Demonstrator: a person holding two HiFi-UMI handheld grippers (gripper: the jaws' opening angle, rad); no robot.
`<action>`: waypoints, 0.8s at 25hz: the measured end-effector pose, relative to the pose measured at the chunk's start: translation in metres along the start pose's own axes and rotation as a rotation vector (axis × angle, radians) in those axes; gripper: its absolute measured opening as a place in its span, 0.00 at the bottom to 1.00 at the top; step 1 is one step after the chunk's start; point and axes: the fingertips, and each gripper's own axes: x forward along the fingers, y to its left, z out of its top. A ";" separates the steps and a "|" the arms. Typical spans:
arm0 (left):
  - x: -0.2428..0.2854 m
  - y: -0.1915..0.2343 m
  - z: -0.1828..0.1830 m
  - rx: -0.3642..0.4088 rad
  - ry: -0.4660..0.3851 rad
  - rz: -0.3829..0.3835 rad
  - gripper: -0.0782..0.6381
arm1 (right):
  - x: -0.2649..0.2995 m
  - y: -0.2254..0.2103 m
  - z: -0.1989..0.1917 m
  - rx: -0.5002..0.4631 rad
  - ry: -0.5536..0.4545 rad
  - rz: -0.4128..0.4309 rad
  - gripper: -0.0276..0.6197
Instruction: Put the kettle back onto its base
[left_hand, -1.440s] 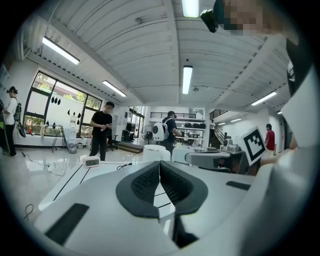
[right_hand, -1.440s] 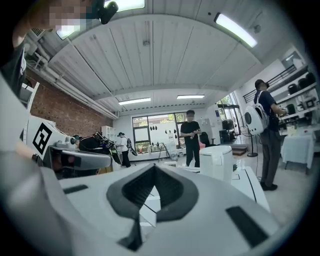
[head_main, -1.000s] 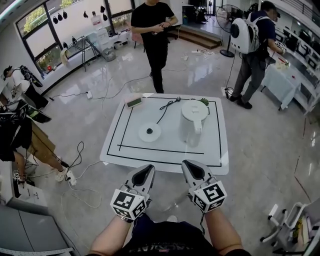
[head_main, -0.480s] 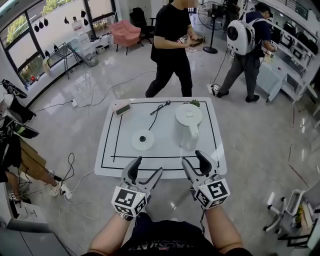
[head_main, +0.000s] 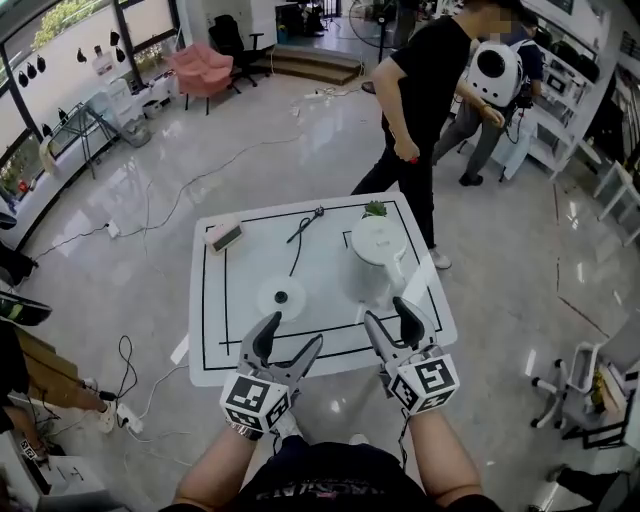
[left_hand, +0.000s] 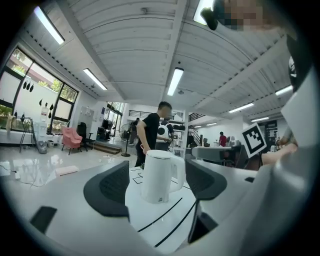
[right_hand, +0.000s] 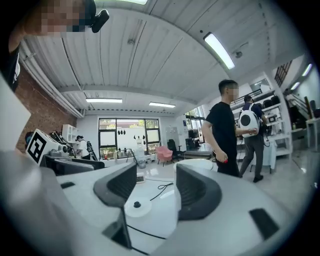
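A white kettle (head_main: 375, 262) stands on the right half of the white table (head_main: 230, 340), off its round white base (head_main: 282, 296), which lies left of it with a black centre. Both grippers hover at the table's near edge, touching nothing. My left gripper (head_main: 292, 335) is open and empty; in the left gripper view the kettle (left_hand: 160, 175) shows beyond its gripper (left_hand: 159, 186). My right gripper (head_main: 390, 315) is opening with nothing between its jaws. In the right gripper view the base (right_hand: 137, 206) shows past that gripper (right_hand: 157, 192), and its right finger hides most of the kettle (right_hand: 192, 164).
A black cord (head_main: 300, 235) runs from the base to the table's far edge. A small flat box (head_main: 223, 235) lies at the far left corner, a green item (head_main: 375, 209) behind the kettle. A person in black (head_main: 425, 90) walks by the far right corner. Cables (head_main: 130, 370) trail on the floor.
Both grippers went from shut to open and came forward to the table's near edge. The person in black walked from behind the table to its right side.
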 end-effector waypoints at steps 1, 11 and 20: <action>0.002 0.005 0.001 -0.003 0.001 -0.016 0.59 | 0.003 0.001 0.000 -0.001 0.003 -0.017 0.40; 0.017 0.044 0.000 -0.026 0.021 -0.163 0.59 | 0.025 0.002 -0.001 -0.010 0.021 -0.187 0.40; 0.011 0.058 0.006 -0.038 0.033 -0.275 0.59 | 0.027 0.008 0.004 -0.011 0.025 -0.314 0.40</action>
